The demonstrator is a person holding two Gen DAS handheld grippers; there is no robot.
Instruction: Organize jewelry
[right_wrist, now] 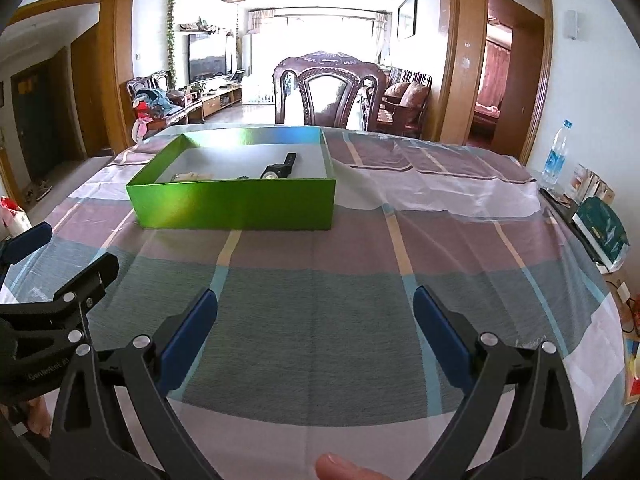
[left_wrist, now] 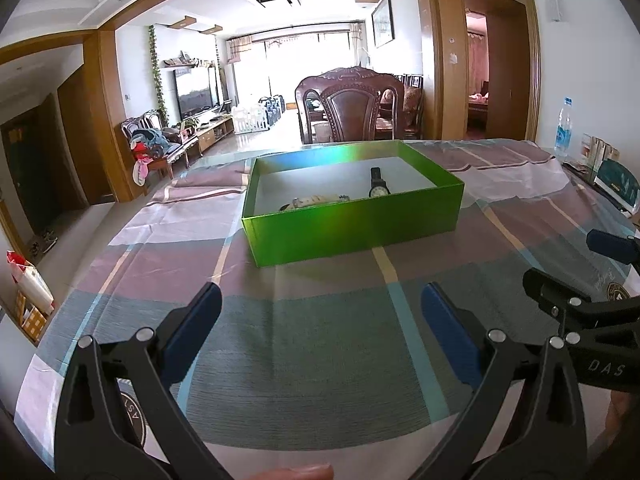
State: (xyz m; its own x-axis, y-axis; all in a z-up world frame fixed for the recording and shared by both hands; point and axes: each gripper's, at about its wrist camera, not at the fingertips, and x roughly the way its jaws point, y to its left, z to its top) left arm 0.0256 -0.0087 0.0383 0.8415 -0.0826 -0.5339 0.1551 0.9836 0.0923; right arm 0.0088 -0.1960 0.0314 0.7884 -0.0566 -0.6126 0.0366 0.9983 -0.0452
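A shallow green box (left_wrist: 352, 226) (right_wrist: 236, 204) stands on the checked tablecloth, ahead of both grippers. Inside it lie a black wristwatch (left_wrist: 378, 184) (right_wrist: 280, 168) and a pale band-like piece (left_wrist: 310, 201) (right_wrist: 192, 176) half hidden by the front wall. My left gripper (left_wrist: 322, 294) hovers low over the cloth in front of the box, open and holding nothing. My right gripper (right_wrist: 314, 298) is to its right, also open and holding nothing. Each gripper shows at the edge of the other's view: the right one (left_wrist: 576, 264), the left one (right_wrist: 74, 246).
A water bottle (right_wrist: 557, 156) (left_wrist: 564, 132), small cartons and a dark green box (right_wrist: 602, 234) (left_wrist: 616, 186) line the table's right edge. A carved wooden chair (right_wrist: 330, 94) (left_wrist: 350, 110) stands behind the table. A fingertip (right_wrist: 344, 468) shows at the bottom.
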